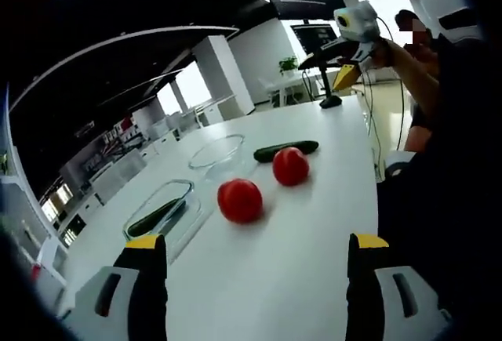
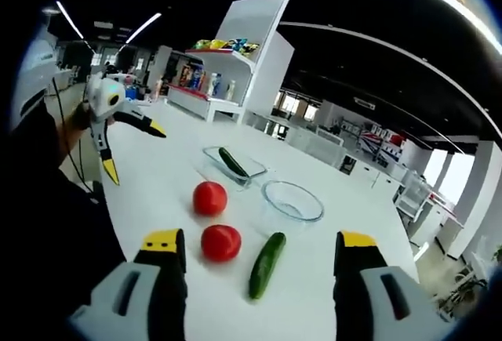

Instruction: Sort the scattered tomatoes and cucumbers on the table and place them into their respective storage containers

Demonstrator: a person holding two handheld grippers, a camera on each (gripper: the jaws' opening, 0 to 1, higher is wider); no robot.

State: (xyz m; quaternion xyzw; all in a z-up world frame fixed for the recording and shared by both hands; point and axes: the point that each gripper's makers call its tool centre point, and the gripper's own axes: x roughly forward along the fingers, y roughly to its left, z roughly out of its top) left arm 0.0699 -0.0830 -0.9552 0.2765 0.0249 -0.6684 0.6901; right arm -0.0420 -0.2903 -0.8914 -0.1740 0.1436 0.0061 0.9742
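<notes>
Tomatoes: two round red tomatoes [image 2: 209, 197] [image 2: 220, 242] lay loose on the white desk [image 2: 165, 176], near each other, neither in a container.
Cucumbers: one dark green cucumber [image 2: 233, 163] already lay in your rectangular clear glass container [image 2: 255, 172]; another [image 2: 267, 264] lay on the desk beside the nearer tomato.
Round clear glass bowl [image 2: 292, 200]: held nothing.
Left gripper [image 1: 249, 253]: your jaws stood released, holding nothing.
Right gripper [image 2: 255, 248]: jaws likewise spread, holding nothing.
Left to do: by my judgement, two tomatoes and one cucumber.

Both views look across the white table [image 1: 314, 263] from opposite ends, sharing tomatoes, cucumbers and containers.
</notes>
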